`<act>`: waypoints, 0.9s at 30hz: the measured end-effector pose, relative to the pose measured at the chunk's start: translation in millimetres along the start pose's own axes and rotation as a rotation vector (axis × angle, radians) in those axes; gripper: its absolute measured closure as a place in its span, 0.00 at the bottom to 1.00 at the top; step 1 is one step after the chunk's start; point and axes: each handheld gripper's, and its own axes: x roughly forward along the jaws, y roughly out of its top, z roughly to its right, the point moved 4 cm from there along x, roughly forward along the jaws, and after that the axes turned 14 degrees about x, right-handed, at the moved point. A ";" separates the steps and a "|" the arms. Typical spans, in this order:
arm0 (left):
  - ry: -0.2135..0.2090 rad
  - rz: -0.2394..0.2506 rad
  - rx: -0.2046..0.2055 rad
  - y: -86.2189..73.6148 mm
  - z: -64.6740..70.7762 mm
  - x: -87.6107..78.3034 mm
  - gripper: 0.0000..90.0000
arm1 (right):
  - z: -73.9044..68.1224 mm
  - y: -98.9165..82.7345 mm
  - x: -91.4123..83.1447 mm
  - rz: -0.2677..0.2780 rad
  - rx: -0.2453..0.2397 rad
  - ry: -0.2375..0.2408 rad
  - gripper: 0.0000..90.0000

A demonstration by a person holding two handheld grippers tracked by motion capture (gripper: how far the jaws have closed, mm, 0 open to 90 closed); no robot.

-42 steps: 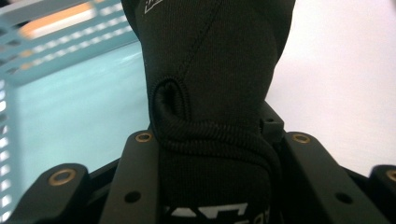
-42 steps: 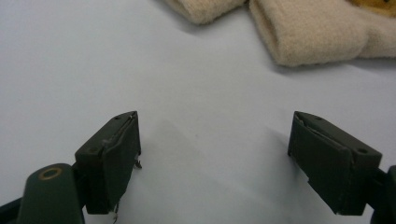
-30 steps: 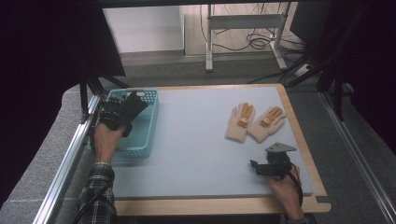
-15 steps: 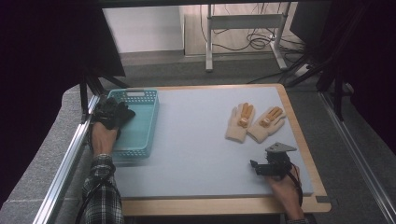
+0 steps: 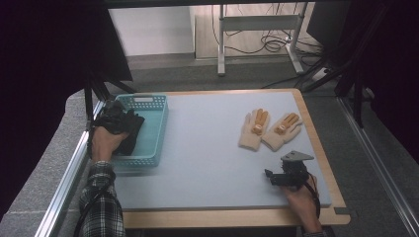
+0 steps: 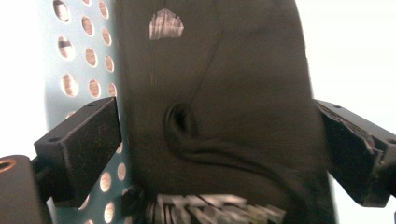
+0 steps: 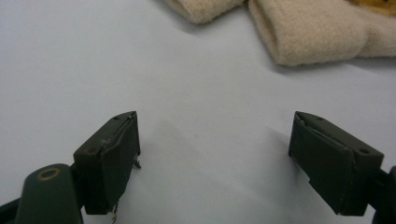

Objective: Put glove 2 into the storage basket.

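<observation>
A black cloth (image 5: 129,129) lies bunched over the left wall of a teal perforated basket (image 5: 146,100) at the table's left side. In the left gripper view the black cloth (image 6: 219,93) hangs between the jaws of my left gripper (image 6: 215,112) over the basket's holed wall (image 6: 88,60). The jaws have just been opening and stand wide, slack around the cloth. My right gripper (image 5: 271,176) rests on the grey mat near the front right, open with nothing between its fingers (image 7: 215,126). Two beige gloves (image 5: 253,129) (image 5: 281,131) lie flat just beyond it.
The grey mat (image 5: 207,148) covers a wooden table with a raised rim. A metal rail (image 5: 69,177) runs along the left edge beside the basket. The gloves' cuffs (image 7: 317,32) show at the top of the right gripper view.
The left hand has carried the black cloth leftward and lower, from above the basket's middle to its left wall. The right hand has kept still.
</observation>
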 end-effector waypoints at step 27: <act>-0.102 0.416 0.218 3.7 58.1 -69.3 0.00 | 0.0 0.2 0.0 0.000 -0.002 -0.002 0.18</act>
